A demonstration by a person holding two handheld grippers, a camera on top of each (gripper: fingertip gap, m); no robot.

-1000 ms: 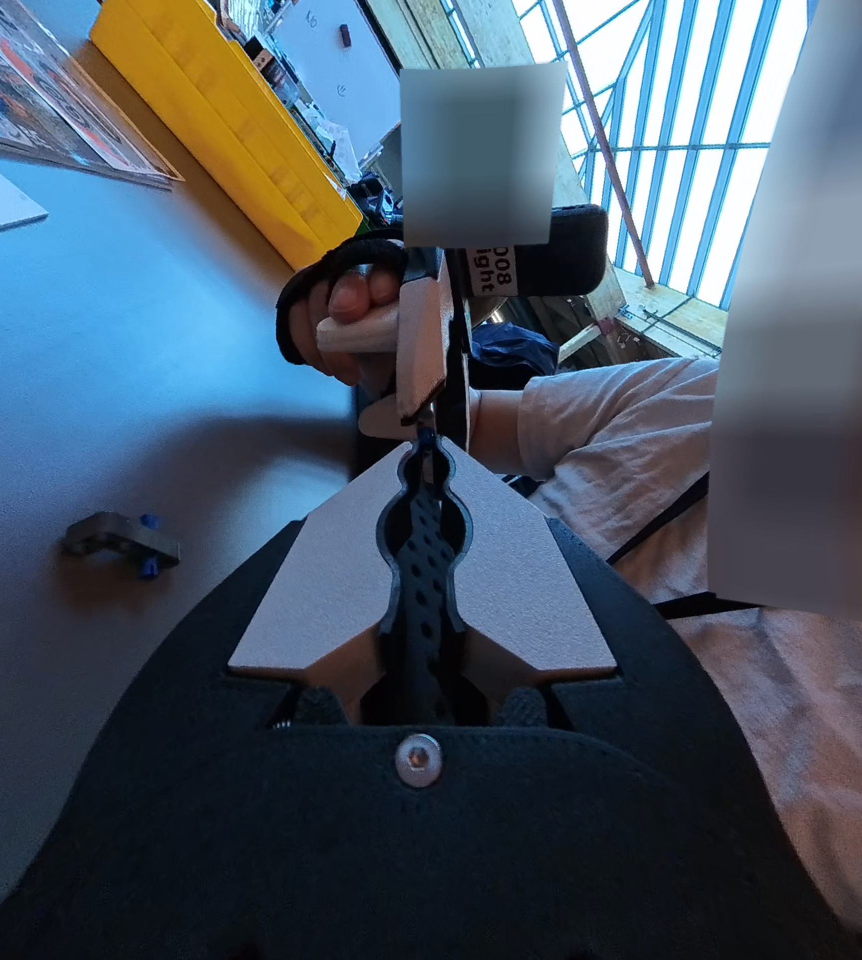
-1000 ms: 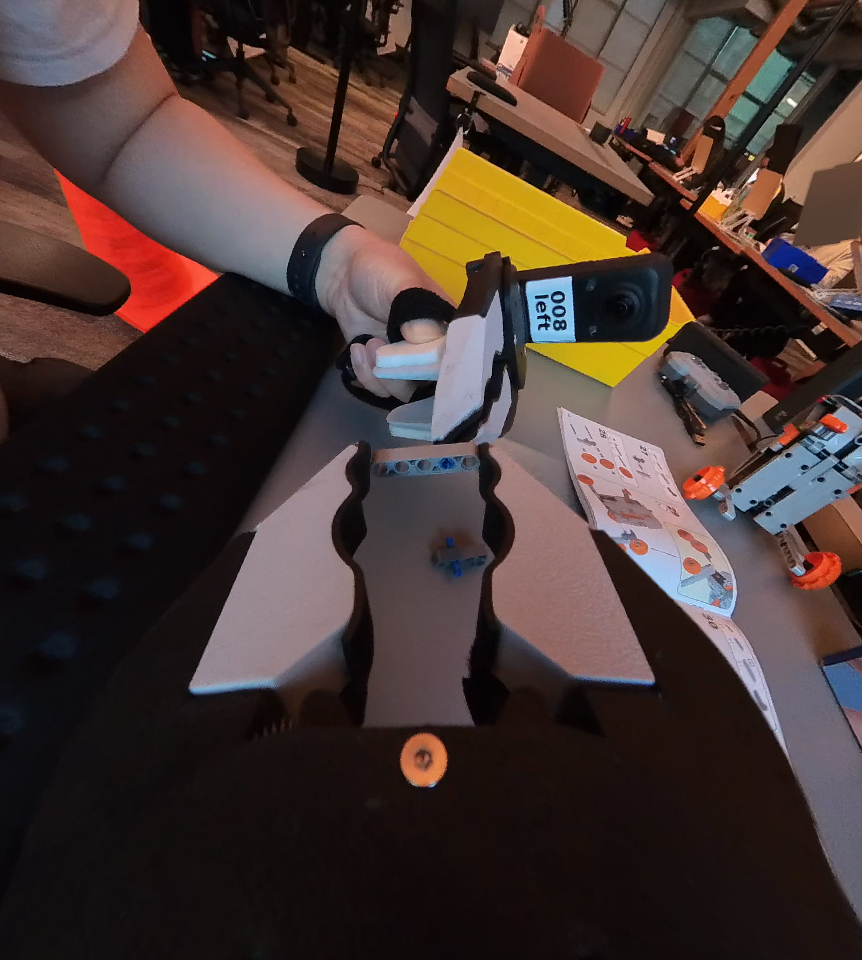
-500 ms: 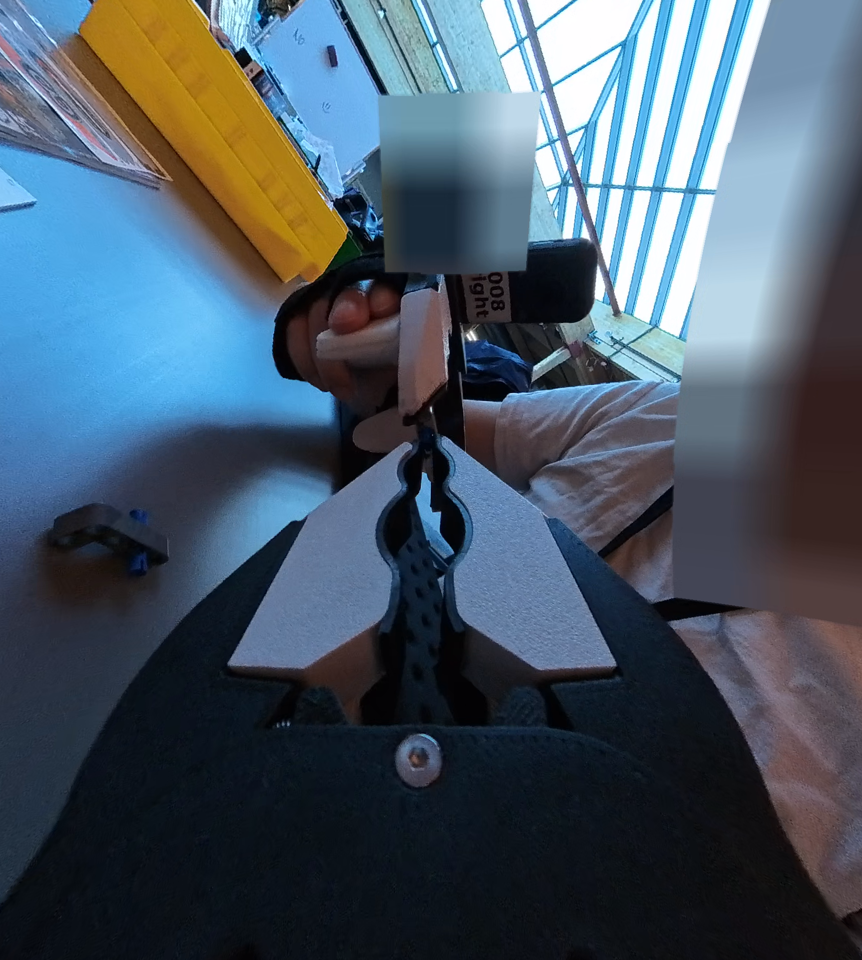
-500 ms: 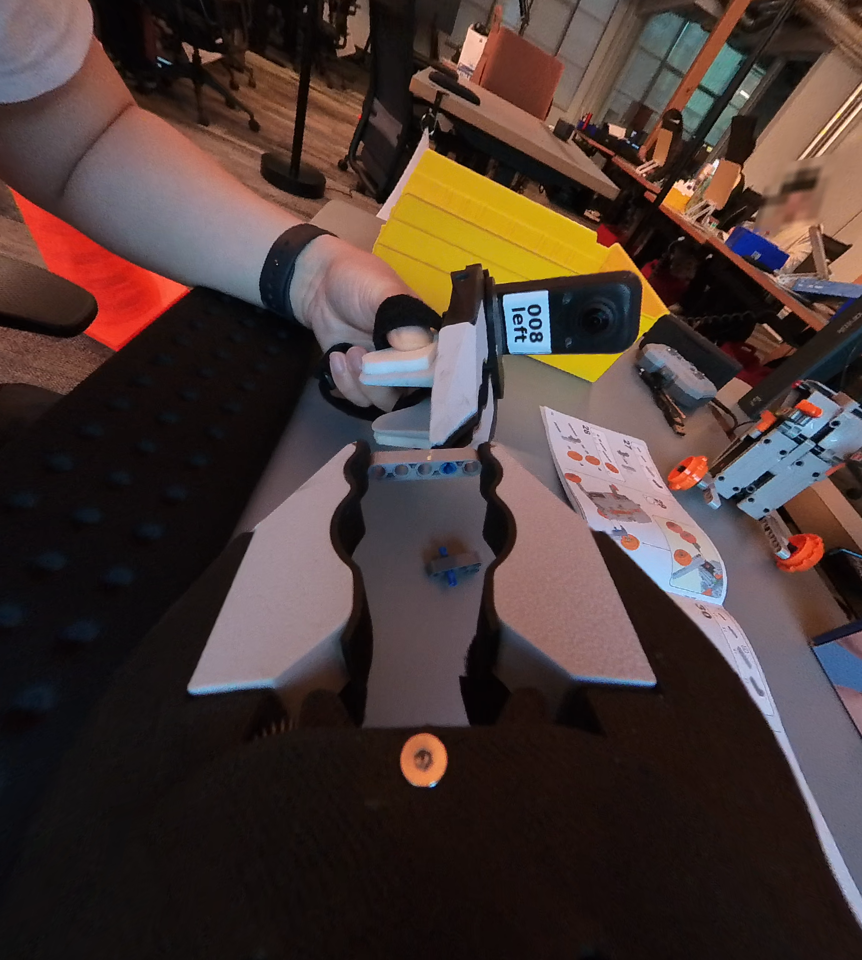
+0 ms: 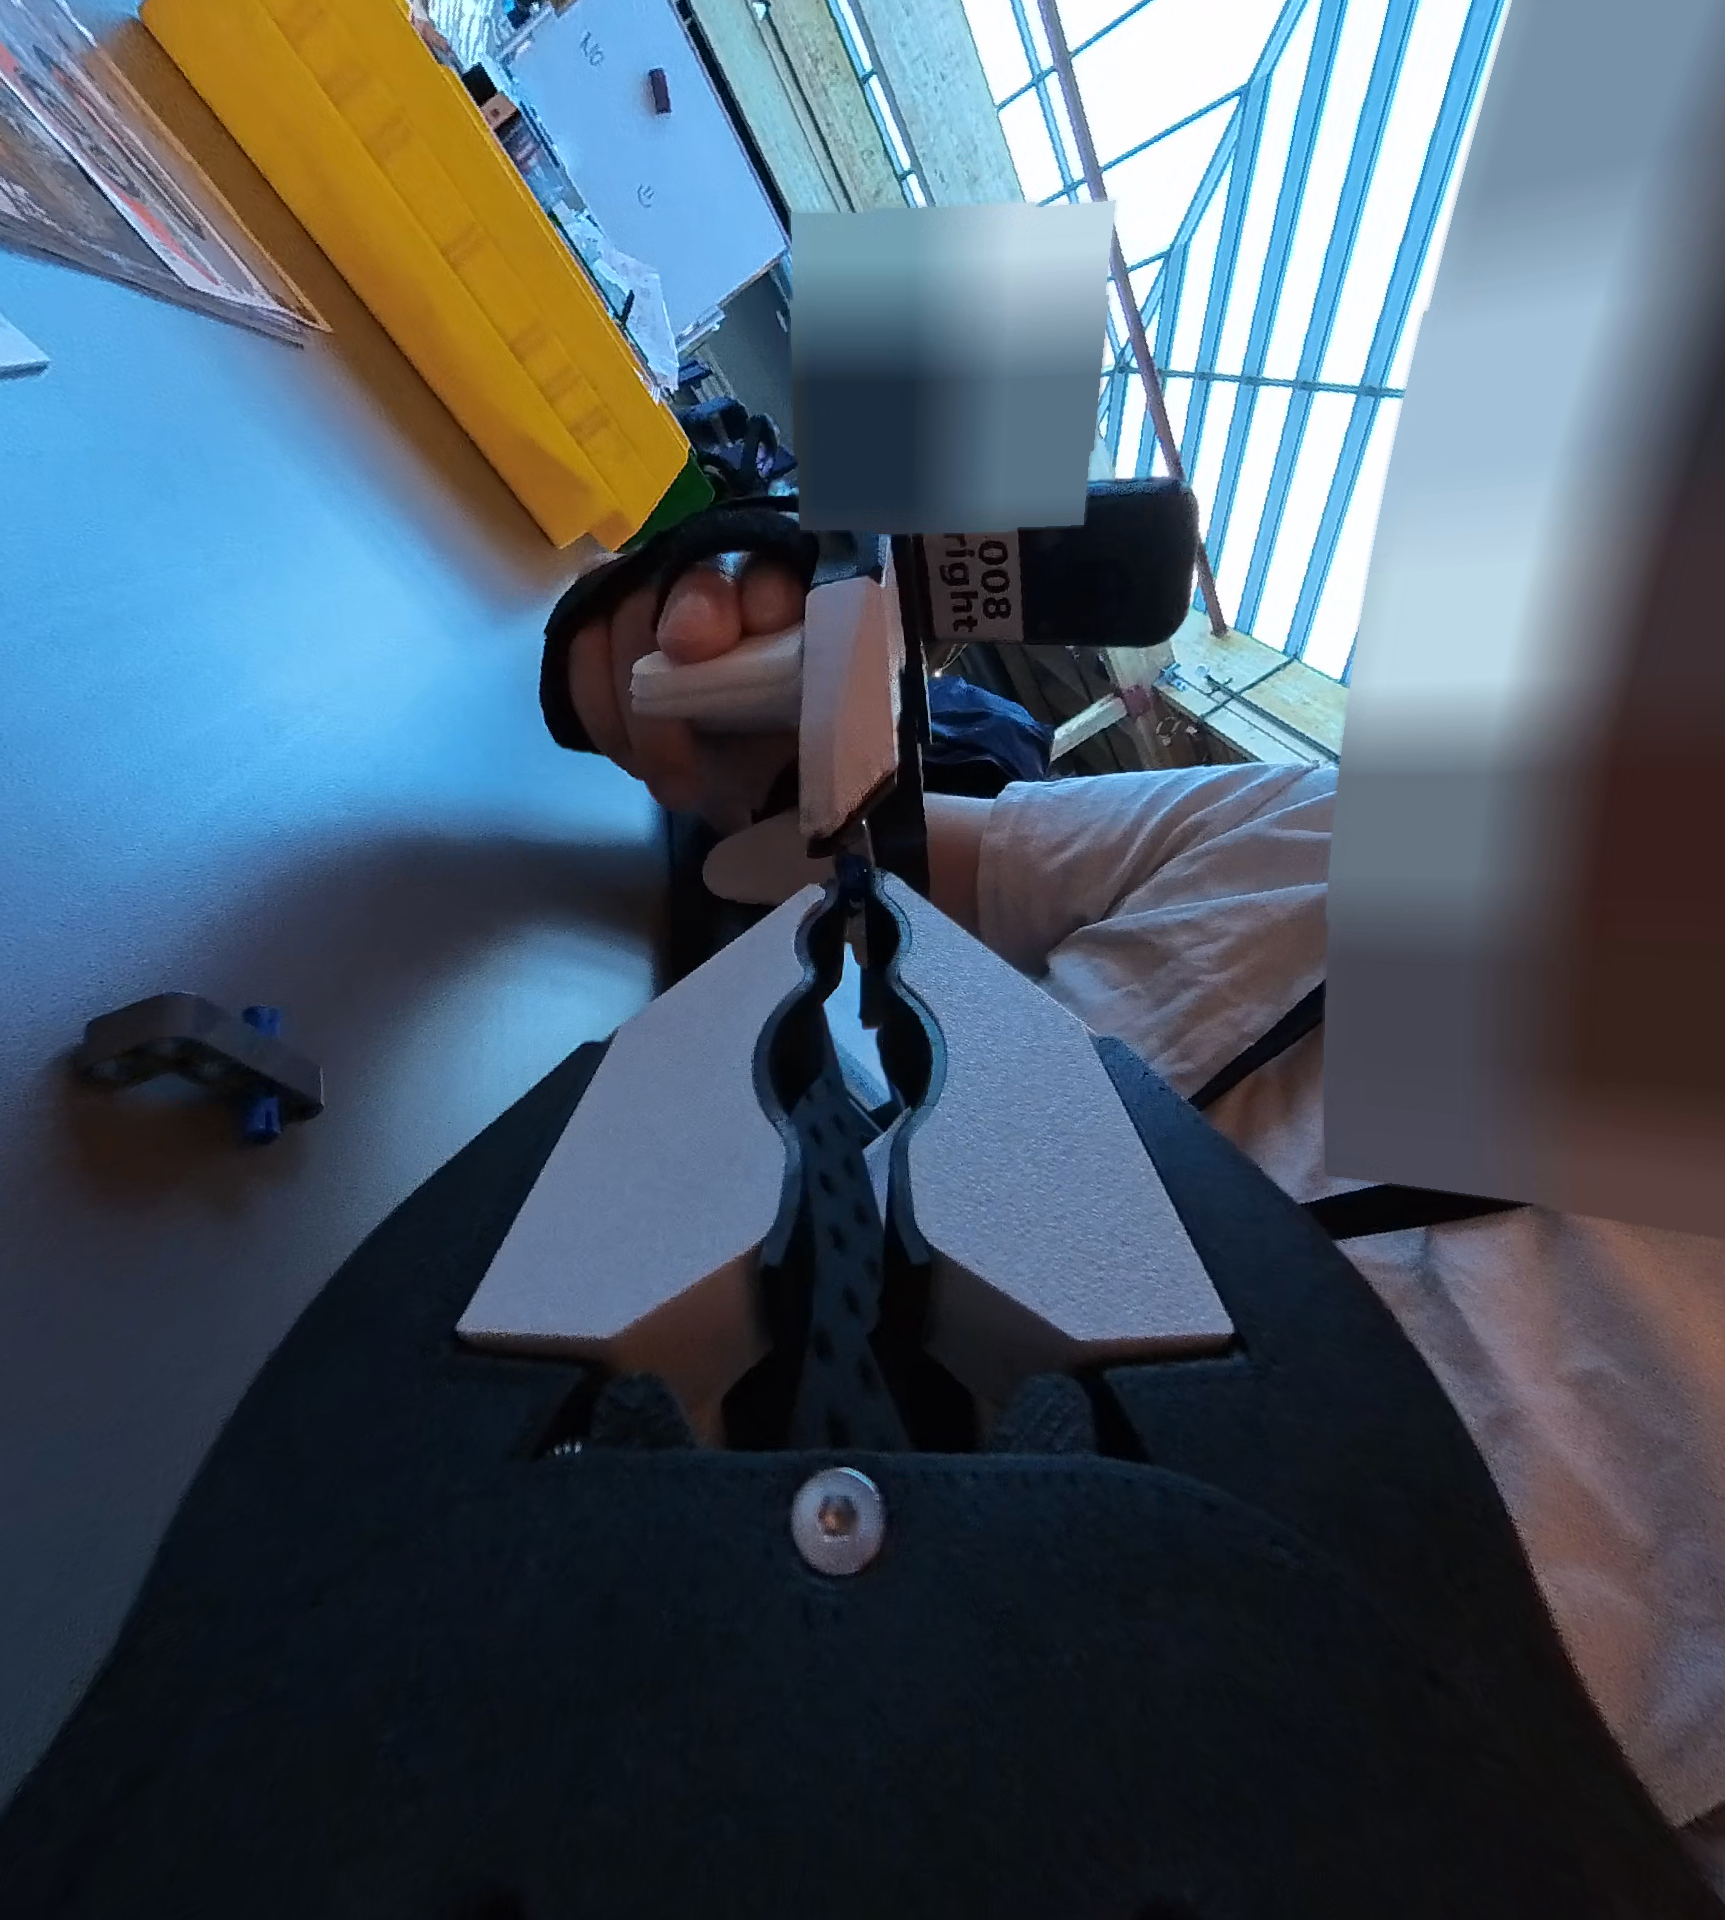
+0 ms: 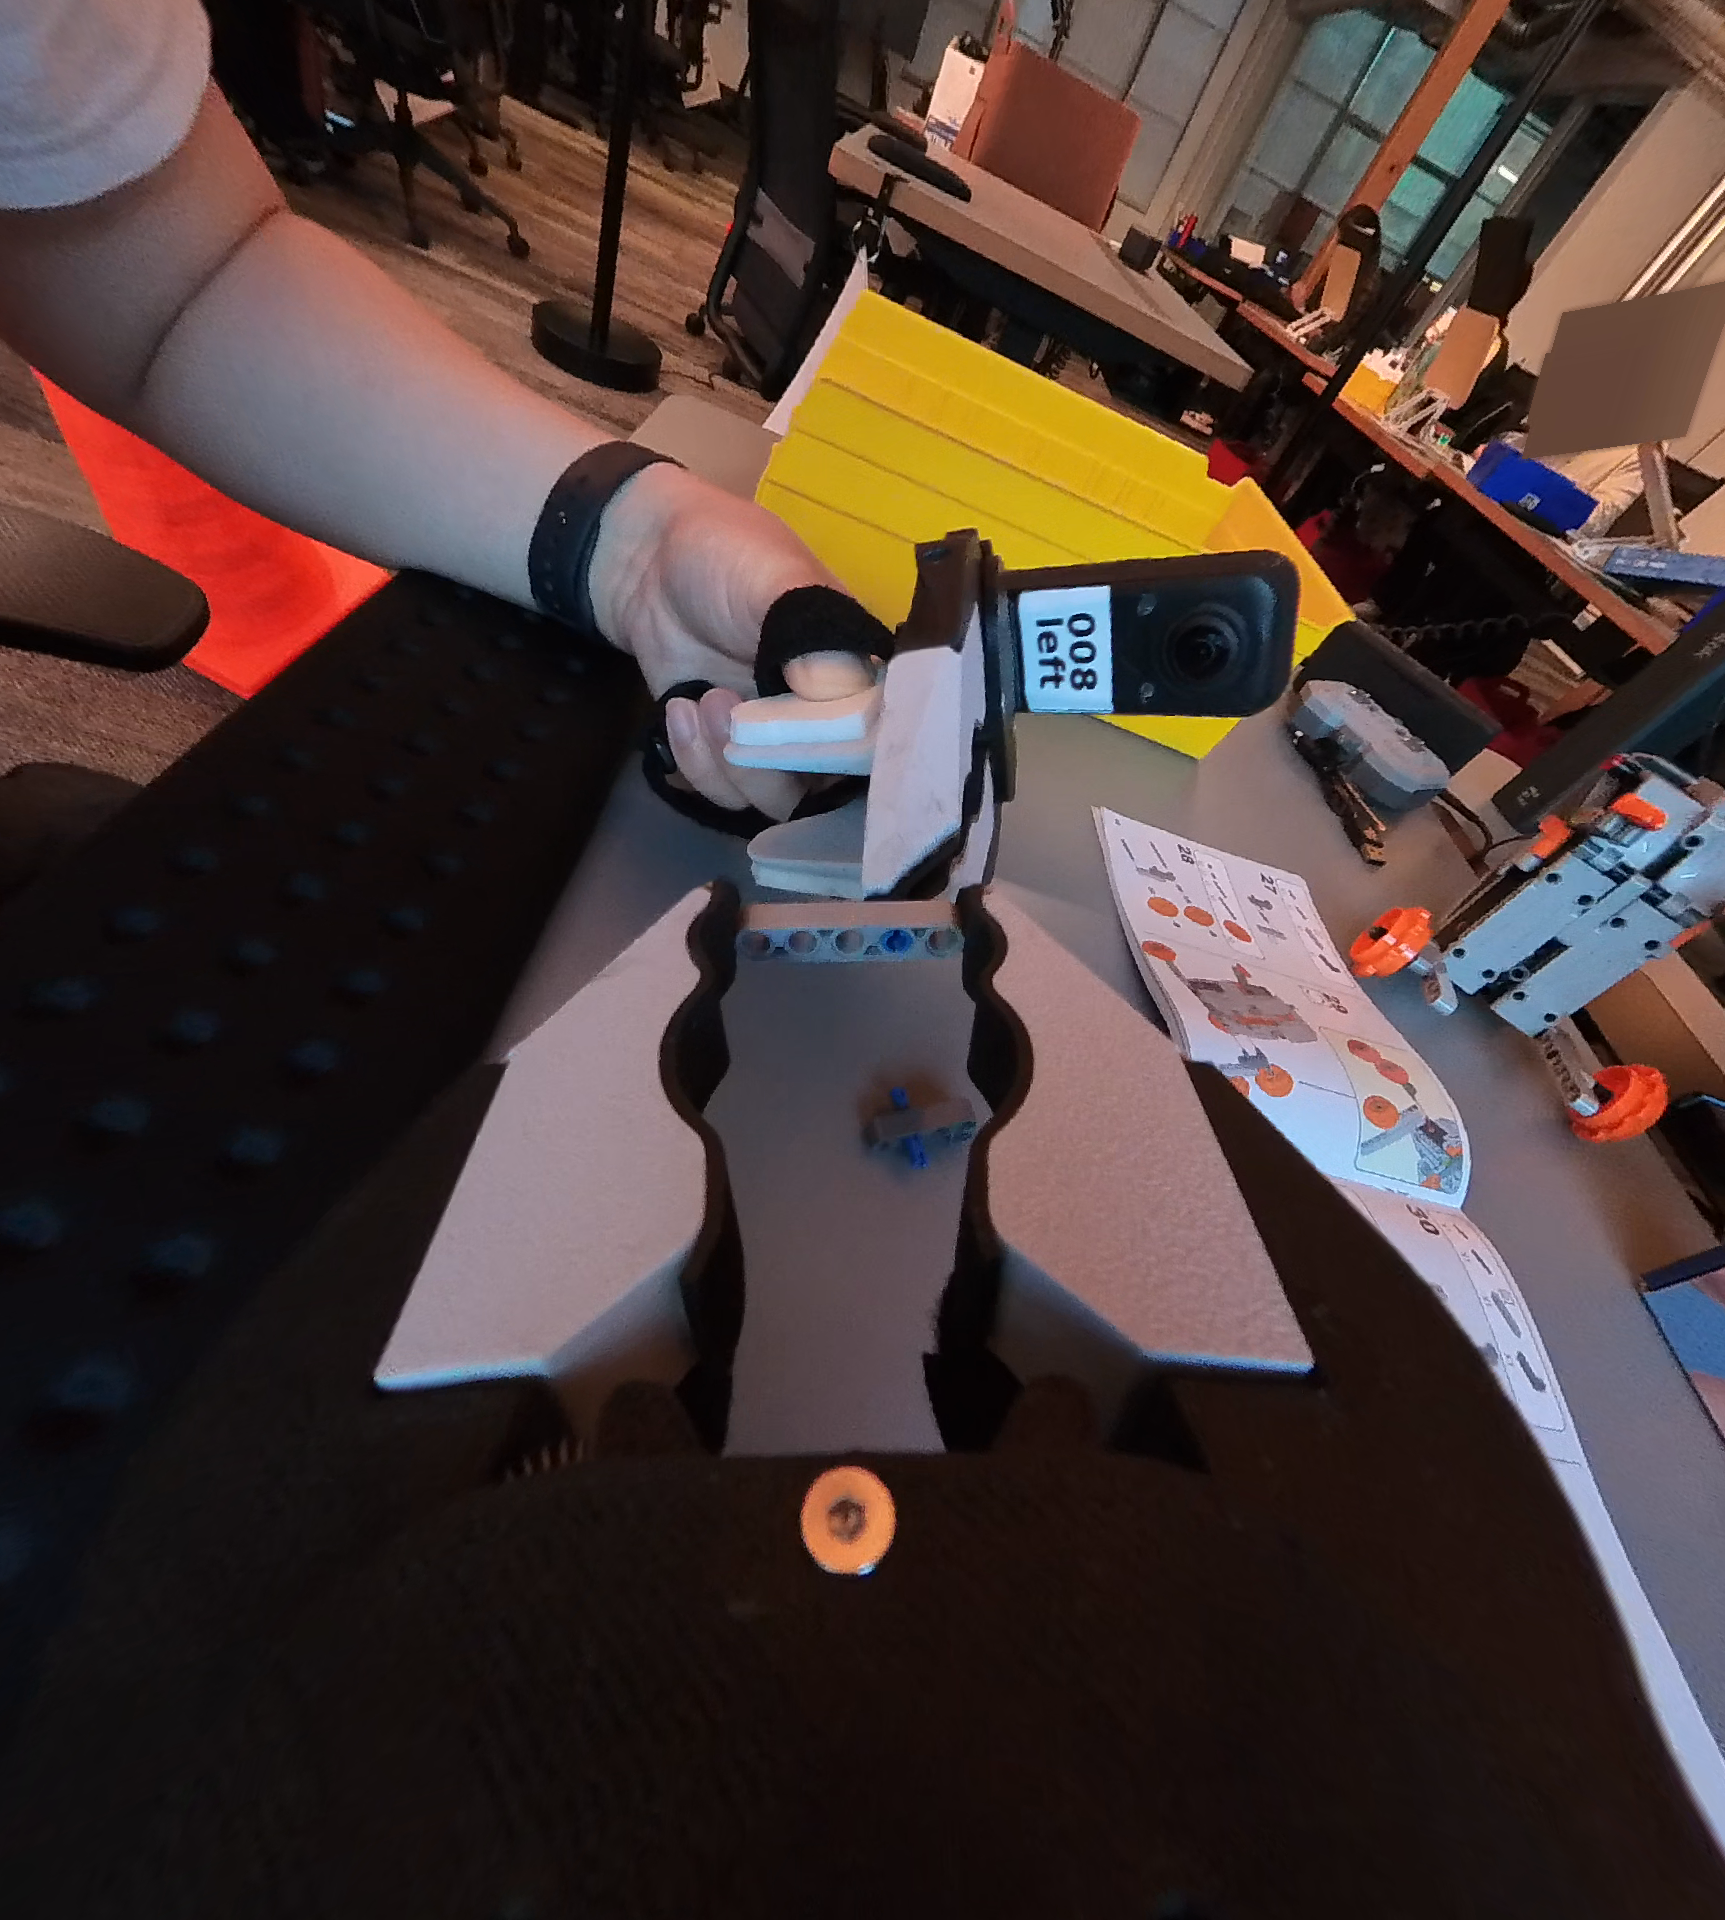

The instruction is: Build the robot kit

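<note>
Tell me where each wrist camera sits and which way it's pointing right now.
Left wrist view: on the left tongs, facing the person's shirt and the windows; the right hand shows.
Right wrist view: on the right tongs, which grip a grey beam, facing across the table; the left hand shows.
Shared: the loose grey piece and the yellow bins.

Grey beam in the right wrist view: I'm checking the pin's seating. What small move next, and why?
Probably ease the left gripper slightly further toward the grey beam, held across the right gripper tips. The blue pin sits at the shut left gripper's tips against the beam, and blue shows in one hole; full seating cannot be told.
</note>
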